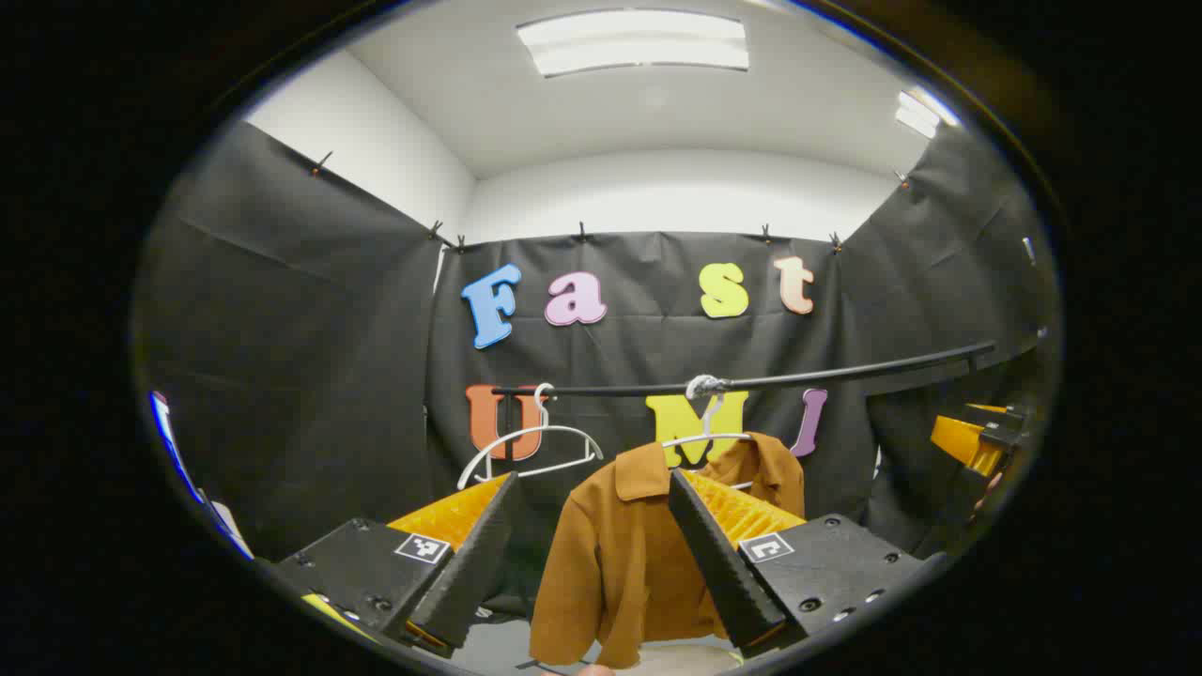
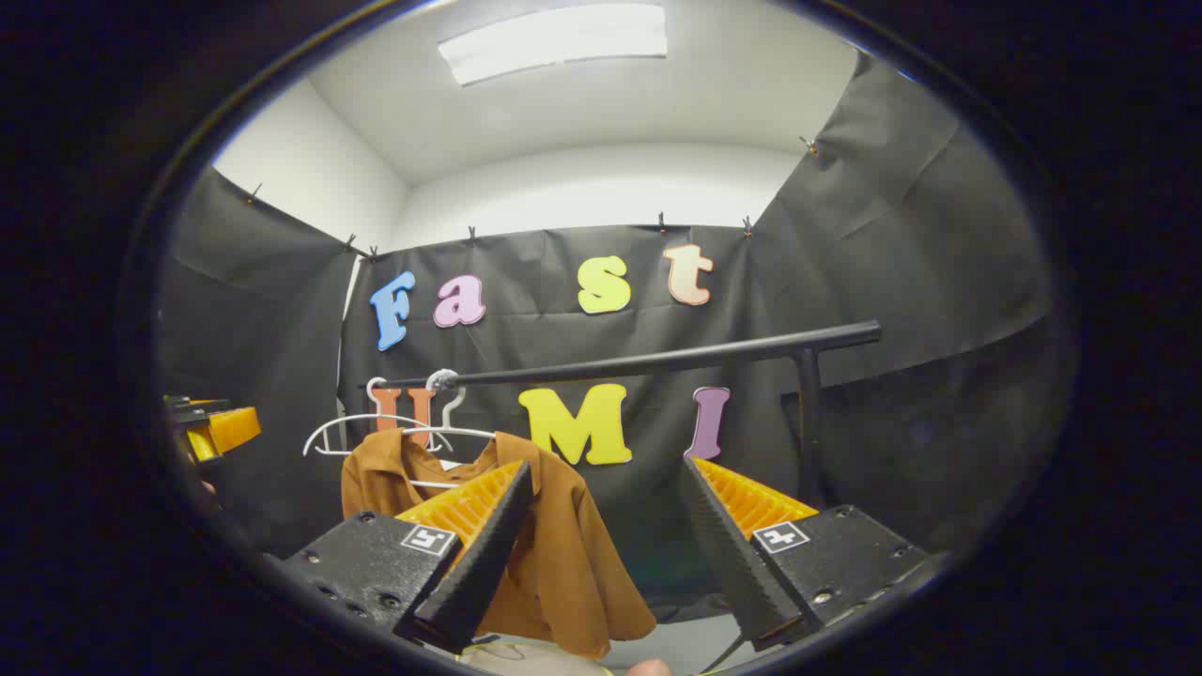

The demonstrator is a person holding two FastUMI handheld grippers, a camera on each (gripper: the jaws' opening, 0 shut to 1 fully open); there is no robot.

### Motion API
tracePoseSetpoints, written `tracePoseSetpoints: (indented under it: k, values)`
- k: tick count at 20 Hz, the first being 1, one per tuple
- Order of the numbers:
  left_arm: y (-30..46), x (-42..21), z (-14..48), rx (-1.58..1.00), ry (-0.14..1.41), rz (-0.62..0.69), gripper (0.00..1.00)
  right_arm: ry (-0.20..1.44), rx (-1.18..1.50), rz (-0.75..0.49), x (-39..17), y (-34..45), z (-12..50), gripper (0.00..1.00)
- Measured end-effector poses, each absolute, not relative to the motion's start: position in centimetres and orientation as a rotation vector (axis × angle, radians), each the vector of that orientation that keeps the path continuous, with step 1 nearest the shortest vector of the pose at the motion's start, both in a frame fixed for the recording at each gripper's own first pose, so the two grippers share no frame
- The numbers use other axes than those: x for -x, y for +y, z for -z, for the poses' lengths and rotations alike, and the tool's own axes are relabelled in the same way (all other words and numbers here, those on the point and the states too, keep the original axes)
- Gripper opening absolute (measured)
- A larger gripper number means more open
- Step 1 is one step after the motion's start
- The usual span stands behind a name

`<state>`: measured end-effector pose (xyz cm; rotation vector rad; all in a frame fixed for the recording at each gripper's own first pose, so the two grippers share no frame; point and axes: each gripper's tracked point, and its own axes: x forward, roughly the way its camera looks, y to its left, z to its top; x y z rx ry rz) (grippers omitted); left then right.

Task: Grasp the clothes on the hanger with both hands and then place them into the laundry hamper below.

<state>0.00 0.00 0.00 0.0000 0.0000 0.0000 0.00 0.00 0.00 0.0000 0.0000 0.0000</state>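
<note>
No legible text or numbers; only small square black-white marker tags [image 1: 422, 547] on gripper bodies, pattern not readable as text.

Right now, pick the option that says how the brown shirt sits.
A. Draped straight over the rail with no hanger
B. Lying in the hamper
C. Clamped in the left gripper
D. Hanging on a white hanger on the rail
D: the shirt hangs from a white hanger hooked on the rail, while the left gripper and right gripper are open short of it.
</note>
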Motion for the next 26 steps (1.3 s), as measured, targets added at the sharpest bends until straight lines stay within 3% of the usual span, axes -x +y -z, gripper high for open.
tracePoseSetpoints:
  k: [13, 26]
  values:
    - [-1.5, -1.8, 0.5, -0.019, -0.003, 0.035, 1.00, 0.023, 0.003, 0.019, -3.2, -0.1, 1.7, 0.99]
    - [-1.9, -3.8, 5.6, 0.039, 0.093, 0.098, 0.96, 0.121, -0.012, 0.010, -6.1, 3.5, 6.5, 1.00]
